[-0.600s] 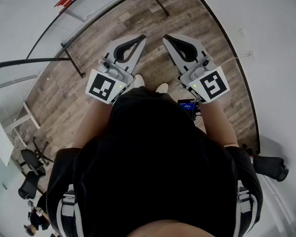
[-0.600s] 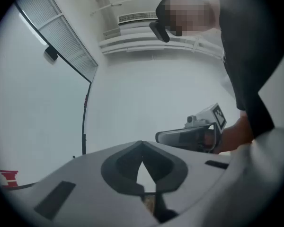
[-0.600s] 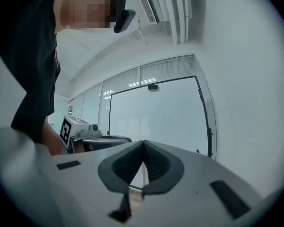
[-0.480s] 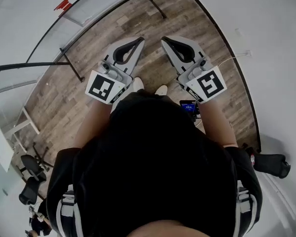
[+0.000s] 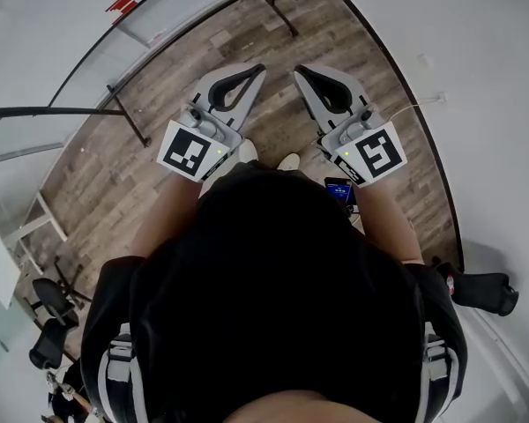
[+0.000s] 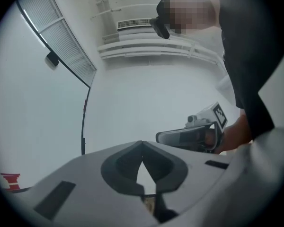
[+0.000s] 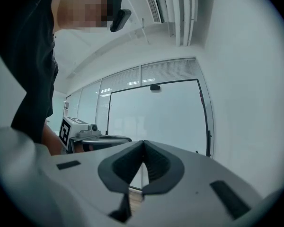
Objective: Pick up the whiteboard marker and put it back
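Whiteboard marker out of sight, both grippers empty

Left gripper (image 5: 261, 69) and right gripper (image 5: 300, 69) have barely shifted in the last moments, held level side by side above the wooden floor (image 5: 97, 183); both pairs of jaws are clenched tip to tip on nothing, so the pick-up looks not yet begun.

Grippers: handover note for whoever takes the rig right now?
Jaws: left gripper and right gripper are both shut with nothing between them, held level side by side over the wood floor.
Things: the whiteboard marker is in no view.
Done: no step shows as done.
Left: find the marker, pick it up, put it back.
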A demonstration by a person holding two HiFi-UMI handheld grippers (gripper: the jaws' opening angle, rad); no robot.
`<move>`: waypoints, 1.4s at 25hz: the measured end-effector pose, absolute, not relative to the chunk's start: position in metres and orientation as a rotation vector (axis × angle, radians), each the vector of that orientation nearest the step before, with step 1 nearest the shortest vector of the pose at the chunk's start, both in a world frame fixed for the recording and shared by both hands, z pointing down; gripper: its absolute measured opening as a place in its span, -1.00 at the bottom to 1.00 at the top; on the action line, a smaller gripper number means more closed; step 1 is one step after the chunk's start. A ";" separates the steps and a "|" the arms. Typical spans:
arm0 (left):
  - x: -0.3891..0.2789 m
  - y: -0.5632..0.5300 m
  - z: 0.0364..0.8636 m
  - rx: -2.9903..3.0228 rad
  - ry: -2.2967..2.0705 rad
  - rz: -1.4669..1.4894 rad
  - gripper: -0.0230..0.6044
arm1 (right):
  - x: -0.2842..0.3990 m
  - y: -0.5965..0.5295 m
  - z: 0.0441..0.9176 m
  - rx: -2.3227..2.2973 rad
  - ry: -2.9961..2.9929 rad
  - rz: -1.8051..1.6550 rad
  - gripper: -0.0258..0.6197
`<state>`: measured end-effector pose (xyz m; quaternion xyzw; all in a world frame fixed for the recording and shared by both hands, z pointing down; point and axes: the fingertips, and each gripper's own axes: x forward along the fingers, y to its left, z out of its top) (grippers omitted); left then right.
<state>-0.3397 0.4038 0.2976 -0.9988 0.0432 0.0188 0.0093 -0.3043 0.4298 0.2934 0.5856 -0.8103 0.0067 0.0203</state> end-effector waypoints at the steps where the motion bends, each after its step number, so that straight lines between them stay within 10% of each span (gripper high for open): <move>1: -0.343 0.402 0.298 -3.122 0.137 0.053 -0.91 | -0.307 0.428 0.294 1.821 -2.517 0.026 -0.93; 35: -0.363 0.325 0.306 -3.130 0.000 0.077 -0.91 | -0.331 0.351 0.306 1.899 -2.454 0.091 -0.93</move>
